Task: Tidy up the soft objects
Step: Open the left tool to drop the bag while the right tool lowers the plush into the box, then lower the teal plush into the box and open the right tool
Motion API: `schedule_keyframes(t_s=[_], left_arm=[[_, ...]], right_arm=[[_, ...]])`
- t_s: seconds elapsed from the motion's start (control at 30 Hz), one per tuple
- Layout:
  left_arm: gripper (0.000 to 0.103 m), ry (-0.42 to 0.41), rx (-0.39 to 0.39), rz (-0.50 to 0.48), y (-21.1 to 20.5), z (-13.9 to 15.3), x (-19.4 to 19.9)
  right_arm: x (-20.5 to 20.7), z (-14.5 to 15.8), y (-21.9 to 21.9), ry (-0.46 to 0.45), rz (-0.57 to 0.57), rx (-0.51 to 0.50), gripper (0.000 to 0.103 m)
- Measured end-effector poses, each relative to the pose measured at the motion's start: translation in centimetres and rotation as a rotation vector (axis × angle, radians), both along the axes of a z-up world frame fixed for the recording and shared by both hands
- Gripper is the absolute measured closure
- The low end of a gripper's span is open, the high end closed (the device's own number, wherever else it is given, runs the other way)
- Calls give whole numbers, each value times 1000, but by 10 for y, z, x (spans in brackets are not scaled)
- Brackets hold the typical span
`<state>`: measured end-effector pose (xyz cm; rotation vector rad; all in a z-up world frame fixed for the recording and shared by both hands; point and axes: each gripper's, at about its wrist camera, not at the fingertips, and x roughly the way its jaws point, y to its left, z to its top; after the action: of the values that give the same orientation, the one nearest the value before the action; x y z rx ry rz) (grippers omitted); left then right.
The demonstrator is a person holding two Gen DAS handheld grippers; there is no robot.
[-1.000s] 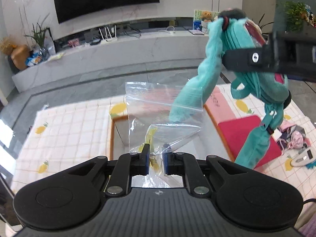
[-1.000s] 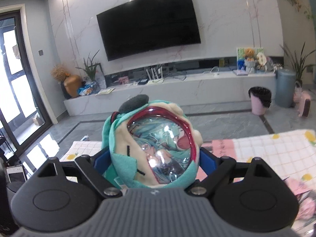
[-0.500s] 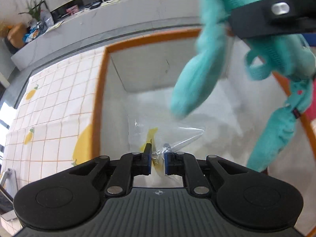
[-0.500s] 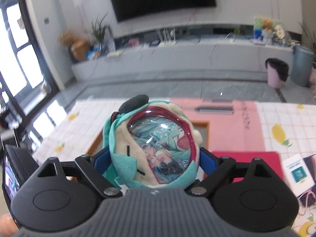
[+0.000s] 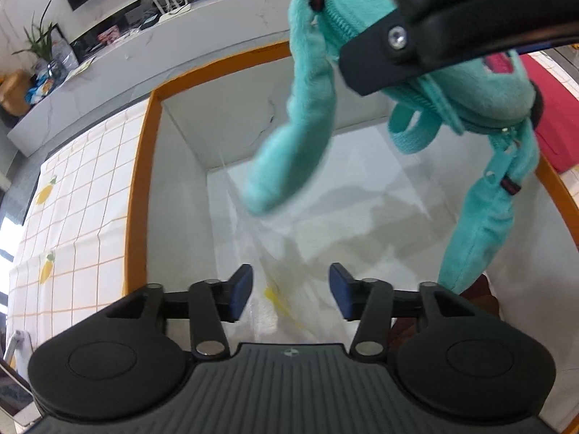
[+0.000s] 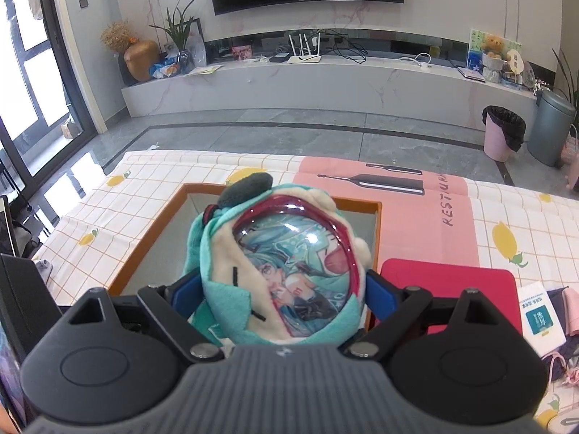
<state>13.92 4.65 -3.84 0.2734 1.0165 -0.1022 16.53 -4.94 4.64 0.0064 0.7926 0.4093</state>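
**Plush pouch hanging over the box, plastic bag let go inside it**

You are working over a tabletop (image 6: pixel 416 217) that is wearing a checked cloth with lemon prints and a pink panel. On it, a big box (image 5: pixel 139 195) with an orange rim and pale inner walls is sitting open, and both of your tools are pointing down into it.

Your right hand-held gripper (image 6: pixel 282 296) is gripping the teal plush pouch (image 6: pixel 286 271) across its round body, with a blue pad pressing in on each side. The pouch's clear window, showing a cartoon face, is facing the right wrist camera. Seen from the left wrist camera, the pouch (image 5: pixel 452 83) is hanging above the inside of the box, with its two long teal tails (image 5: pixel 296 144) dangling free and not touching the floor of the box.

Your left hand-held gripper (image 5: pixel 291 291) is standing open: its jaws have just been opening, and the blue pads are now well apart. The clear plastic bag (image 5: pixel 286 289) with a yellow mark is lying between them on the floor of the box, with neither pad pressing on it.

Just beside the box on your right, a red pad (image 6: pixel 452 289) is lying flat on the cloth.
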Motion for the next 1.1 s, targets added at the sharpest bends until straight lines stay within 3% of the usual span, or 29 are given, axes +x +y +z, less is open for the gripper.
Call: schedule_keyframes(t_s=[0.13, 0.27, 0.47, 0.57, 0.63, 0.83, 0.97, 1.1], left_arm=[[29, -47, -32, -55, 0, 9, -9], [21, -115, -115, -87, 16, 32, -25], [16, -176, -335, 9, 69, 54, -31], [21, -159, -421, 86, 90, 52, -16], [21, -140, -433, 79, 91, 50, -12], [21, -201, -350, 29, 84, 54, -15], [19, -234, -430, 1, 94, 62, -27], [19, -263, -462, 76, 105, 64, -22]], right_arm=[[1, -2, -3, 13, -10, 13, 14], [1, -1, -5, 12, -14, 13, 14], [-3, 2, -3, 1, -11, 0, 14], [-4, -1, 3, 10, 9, -21, 14], [-2, -4, 7, 32, 9, -26, 14], [7, -15, 15, 85, 31, -69, 14], [6, -18, 17, 92, 44, -86, 14], [5, -23, 20, 105, 57, -103, 14]])
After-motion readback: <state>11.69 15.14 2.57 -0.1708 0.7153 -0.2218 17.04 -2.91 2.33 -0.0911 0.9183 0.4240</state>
